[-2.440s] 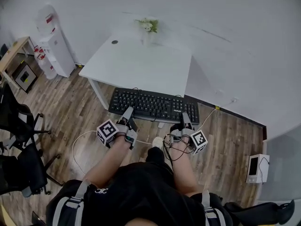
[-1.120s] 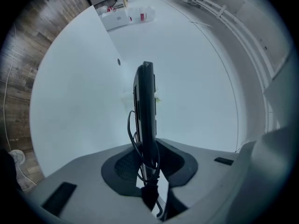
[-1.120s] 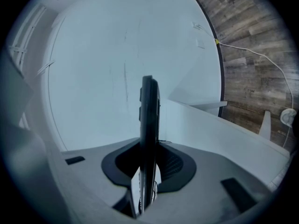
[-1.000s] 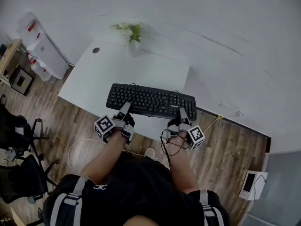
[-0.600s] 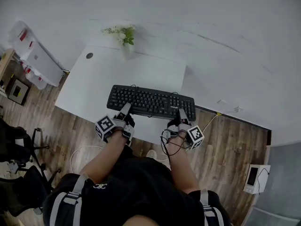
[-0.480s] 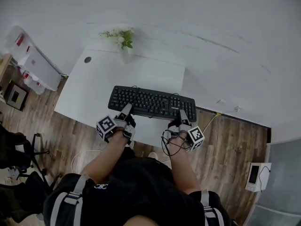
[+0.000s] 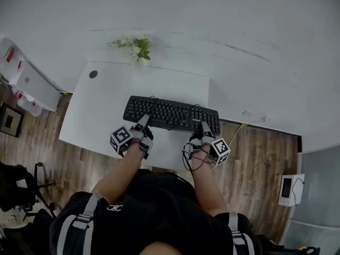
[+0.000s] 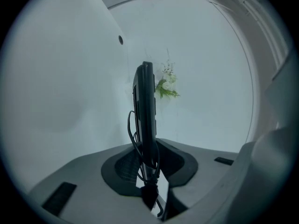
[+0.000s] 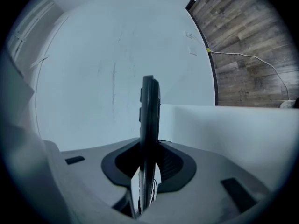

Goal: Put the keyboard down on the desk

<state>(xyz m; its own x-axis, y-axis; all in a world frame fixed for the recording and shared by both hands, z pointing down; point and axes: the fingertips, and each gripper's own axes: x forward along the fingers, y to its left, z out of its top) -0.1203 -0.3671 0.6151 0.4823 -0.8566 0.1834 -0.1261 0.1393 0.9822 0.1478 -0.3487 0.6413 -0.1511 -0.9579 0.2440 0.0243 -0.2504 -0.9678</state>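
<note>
A black keyboard (image 7: 171, 115) hangs level over the white desk (image 7: 106, 102), held by its near edge at both ends. My left gripper (image 7: 144, 122) is shut on the keyboard's left part, and my right gripper (image 7: 204, 128) is shut on its right part. In the left gripper view the keyboard (image 8: 145, 111) shows edge-on between the dark pads (image 8: 122, 168), with its black cable looped beside it. The right gripper view gives the same edge-on keyboard (image 9: 148, 139) clamped between that gripper's pads (image 9: 174, 164). I cannot tell whether the keyboard touches the desk.
A small vase of white flowers (image 7: 133, 45) stands at the desk's back edge by the wall. A round cable hole (image 7: 93, 74) sits at the desk's back left. Wooden floor (image 7: 255, 158) lies right of the desk, with a white box (image 7: 291, 189) on it.
The keyboard, held in both grippers, has come forward from over the floor to over the desk. Both grips are unchanged.
</note>
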